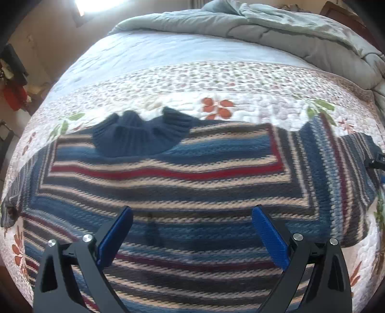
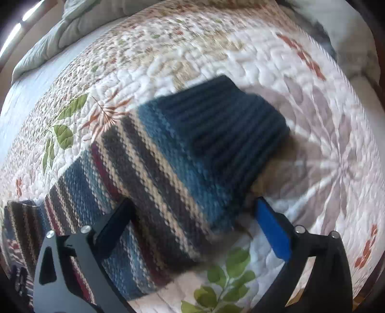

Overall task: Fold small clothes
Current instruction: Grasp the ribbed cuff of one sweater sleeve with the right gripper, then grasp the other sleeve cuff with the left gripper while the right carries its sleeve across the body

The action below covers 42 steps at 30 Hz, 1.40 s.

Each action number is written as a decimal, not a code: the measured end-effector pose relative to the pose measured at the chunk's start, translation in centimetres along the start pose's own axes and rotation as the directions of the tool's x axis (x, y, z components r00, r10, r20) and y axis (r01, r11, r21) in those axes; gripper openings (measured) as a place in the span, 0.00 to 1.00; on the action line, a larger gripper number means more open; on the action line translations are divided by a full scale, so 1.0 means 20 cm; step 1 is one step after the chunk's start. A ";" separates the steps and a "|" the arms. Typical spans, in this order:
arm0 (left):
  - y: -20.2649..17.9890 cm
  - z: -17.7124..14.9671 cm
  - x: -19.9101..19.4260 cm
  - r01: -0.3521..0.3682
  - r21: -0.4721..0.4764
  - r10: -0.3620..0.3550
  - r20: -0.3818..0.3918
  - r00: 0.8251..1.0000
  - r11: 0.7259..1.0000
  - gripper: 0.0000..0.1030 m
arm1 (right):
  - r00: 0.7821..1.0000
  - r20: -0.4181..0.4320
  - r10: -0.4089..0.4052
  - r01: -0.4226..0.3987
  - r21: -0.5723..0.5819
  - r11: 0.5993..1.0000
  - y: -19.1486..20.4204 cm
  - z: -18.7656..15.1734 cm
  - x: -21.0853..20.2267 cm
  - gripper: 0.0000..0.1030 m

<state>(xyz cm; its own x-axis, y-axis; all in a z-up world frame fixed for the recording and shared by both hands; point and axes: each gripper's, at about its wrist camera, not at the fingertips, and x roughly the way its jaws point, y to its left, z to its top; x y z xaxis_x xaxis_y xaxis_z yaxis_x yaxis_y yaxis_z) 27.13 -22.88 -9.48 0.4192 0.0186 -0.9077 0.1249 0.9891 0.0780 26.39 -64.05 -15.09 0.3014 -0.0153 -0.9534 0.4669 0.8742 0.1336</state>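
Left wrist view looks low across the striped knitted sweater (image 1: 168, 187) toward the far grey duvet (image 1: 288, 31). Right wrist view sits close above one sleeve (image 2: 182, 154) — both share the floral quilted bedspread (image 1: 240, 101).

Daylit, window (image 1: 96, 4) glare, motion-blurred, edges warped

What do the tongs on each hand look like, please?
Both the left tongs and the right tongs have curved black arms with triangular cut-outs, silver round bolts at the joints, and flat ribbed blue pads on the fingers. No cables show.
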 end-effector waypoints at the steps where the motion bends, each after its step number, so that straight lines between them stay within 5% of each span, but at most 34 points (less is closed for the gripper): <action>1: 0.02 0.00 0.00 -0.005 -0.002 0.005 -0.005 1.000 1.000 0.97 | 1.000 0.014 -0.005 0.005 -0.009 1.000 0.02 0.00 -0.02 0.59; 2: 0.05 -0.01 0.01 -0.009 -0.006 0.009 -0.010 1.000 1.000 0.97 | 1.000 0.026 0.009 -0.009 -0.009 1.000 0.03 0.00 -0.04 0.51; 3: 0.08 -0.01 0.01 -0.012 -0.013 0.012 -0.014 1.000 1.000 0.97 | 0.999 0.036 0.014 -0.014 -0.008 1.000 0.04 0.01 -0.06 0.24; 4: 0.11 -0.02 0.00 -0.016 -0.021 0.016 -0.014 1.000 1.000 0.97 | 0.999 0.040 0.036 -0.035 -0.007 0.999 0.05 0.01 -0.08 0.13; 7: 0.21 -0.03 -0.03 -0.027 -0.034 0.027 -0.003 1.000 0.999 0.97 | 0.994 0.079 0.078 -0.080 0.027 0.996 0.06 0.01 -0.19 0.12; 10: 0.34 -0.06 -0.07 -0.040 -0.046 0.040 0.003 0.999 0.998 0.97 | 0.978 0.154 0.138 -0.137 -0.017 0.990 0.13 -0.04 -0.35 0.12; 14: 0.52 -0.10 -0.13 -0.066 -0.076 0.067 0.010 0.998 0.995 0.97 | 0.939 0.195 0.284 -0.252 -0.173 0.952 0.47 -0.15 -0.59 0.11; 23: 0.94 -0.22 -0.21 -0.106 -0.197 0.108 0.002 0.994 0.975 0.97 | 0.849 0.036 0.527 -0.438 -0.510 0.740 1.46 -0.62 -0.73 0.12; 26: 1.02 -0.26 -0.21 -0.124 -0.220 0.125 -0.010 0.992 0.968 0.97 | 0.815 -0.103 0.571 -0.526 -0.546 0.652 1.73 -0.77 -0.64 0.28; 28: 1.07 -0.28 -0.20 -0.135 -0.229 0.134 -0.022 0.991 0.964 0.97 | 0.792 -0.159 0.590 -0.572 -0.531 0.625 1.79 -0.84 -0.62 0.55; 30: 1.10 -0.30 -0.19 -0.136 -0.233 0.132 -0.032 0.991 0.963 0.97 | 0.769 -0.188 0.612 -0.607 -0.515 0.605 1.78 -0.88 -0.61 0.54; 33: 1.10 -0.32 -0.18 -0.136 -0.225 0.133 -0.028 0.991 0.965 0.97 | 0.755 -0.184 0.629 -0.628 -0.476 0.616 1.66 -0.91 -0.66 0.54; 35: 1.06 -0.31 -0.17 -0.127 -0.208 0.125 -0.021 0.992 0.970 0.97 | 0.784 -0.157 0.600 -0.598 -0.446 0.666 1.54 -0.90 -0.66 0.55; 42: 0.66 -0.15 -0.19 -0.077 -0.101 0.080 0.031 0.996 0.992 0.97 | 0.825 -0.130 0.549 -0.553 -0.379 0.742 1.19 -1.04 -0.60 0.56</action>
<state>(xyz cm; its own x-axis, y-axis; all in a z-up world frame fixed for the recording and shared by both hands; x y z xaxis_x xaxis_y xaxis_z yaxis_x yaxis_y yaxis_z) 24.42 -9.52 -6.33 0.4559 0.0931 -0.8851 0.0014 0.9944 0.1054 16.67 -32.99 -6.09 0.3969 0.5307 -0.7489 -0.1353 0.8408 0.5241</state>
